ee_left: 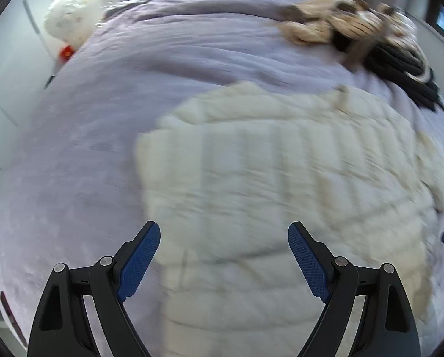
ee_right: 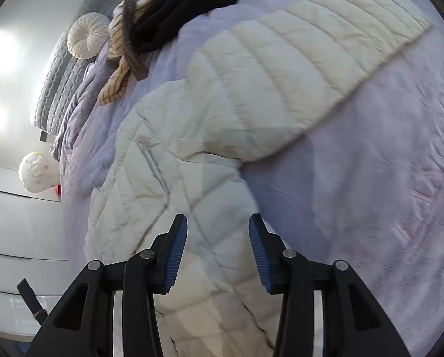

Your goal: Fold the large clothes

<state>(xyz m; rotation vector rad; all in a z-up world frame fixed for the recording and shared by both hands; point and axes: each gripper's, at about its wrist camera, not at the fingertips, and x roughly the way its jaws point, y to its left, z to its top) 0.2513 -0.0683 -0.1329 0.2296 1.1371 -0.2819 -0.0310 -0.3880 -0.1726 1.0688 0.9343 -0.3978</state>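
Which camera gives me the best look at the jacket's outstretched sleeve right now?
The right wrist view. There the cream puffer jacket's sleeve lies sharp and full length across the lilac bedspread. The left wrist view is motion-blurred and shows mostly the jacket's body; no sleeve stands out clearly.

Motion blur smears the cream puffer jacket [ee_left: 266, 178] in the left wrist view. The right wrist view's lower edge cuts off the jacket's near end, and its upper edge crops the clothes pile [ee_right: 150, 9].

My bedroom at home, bed [ee_right: 370, 154] under a lilac bedspread [ee_left: 103, 148], grey padded headboard [ee_right: 55, 89], round pillow [ee_right: 88, 34], white drawers [ee_right: 19, 232]
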